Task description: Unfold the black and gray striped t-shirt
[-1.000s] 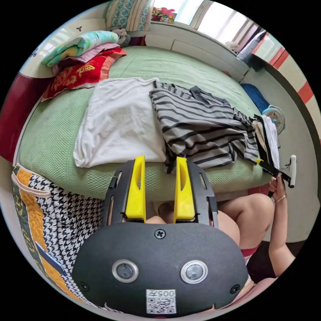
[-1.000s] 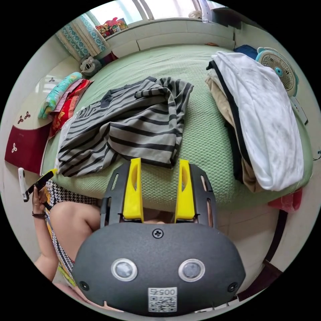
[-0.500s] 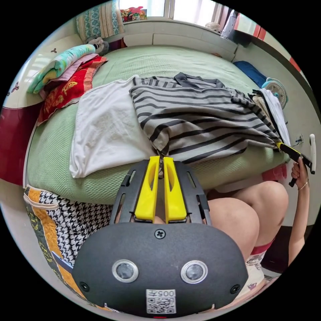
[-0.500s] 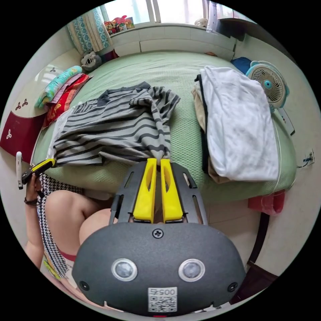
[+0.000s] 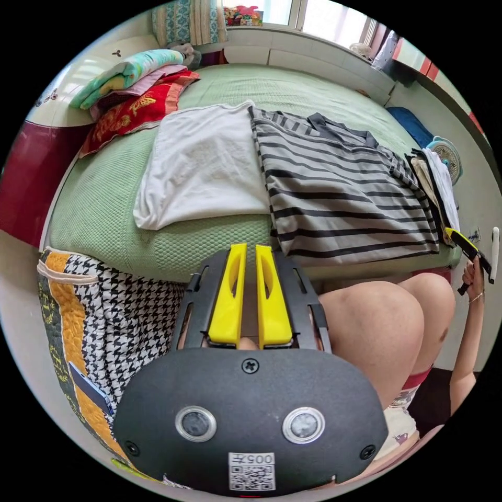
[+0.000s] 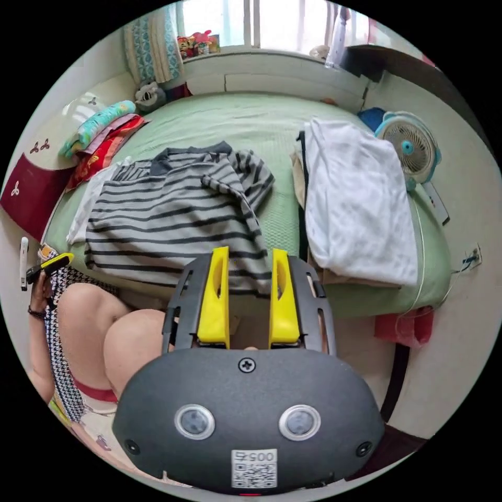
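Observation:
The black and gray striped t-shirt (image 5: pixel 340 204) lies spread flat on the green bed (image 5: pixel 104 225), its hem along the near edge and one sleeve folded over its front (image 6: pixel 235 183). My left gripper (image 5: pixel 250 247) is shut just left of the shirt's near corner, with no cloth visible between the jaws. It also appears at the far left of the right gripper view, as the left gripper (image 6: pixel 57 261) in a hand. My right gripper (image 6: pixel 250 252) is open in front of the hem, touching nothing. In the left gripper view the right gripper (image 5: pixel 460 243) sits off the shirt's other corner.
A white cloth (image 5: pixel 204 162) lies beside the shirt, partly under it. A pile of folded clothes (image 6: pixel 355 209) fills the bed's right side, with a small fan (image 6: pixel 410 146) behind. Folded blankets (image 5: pixel 130 89) lie at the headboard. The person's knees (image 5: pixel 376 324) and a houndstooth cloth (image 5: pixel 120 324) are below the bed edge.
Both grippers closed on the rumpled shirt's hem and drew it toward the bed edge, leaving it flat. The right jaws have since opened and the shirt hangs from neither.

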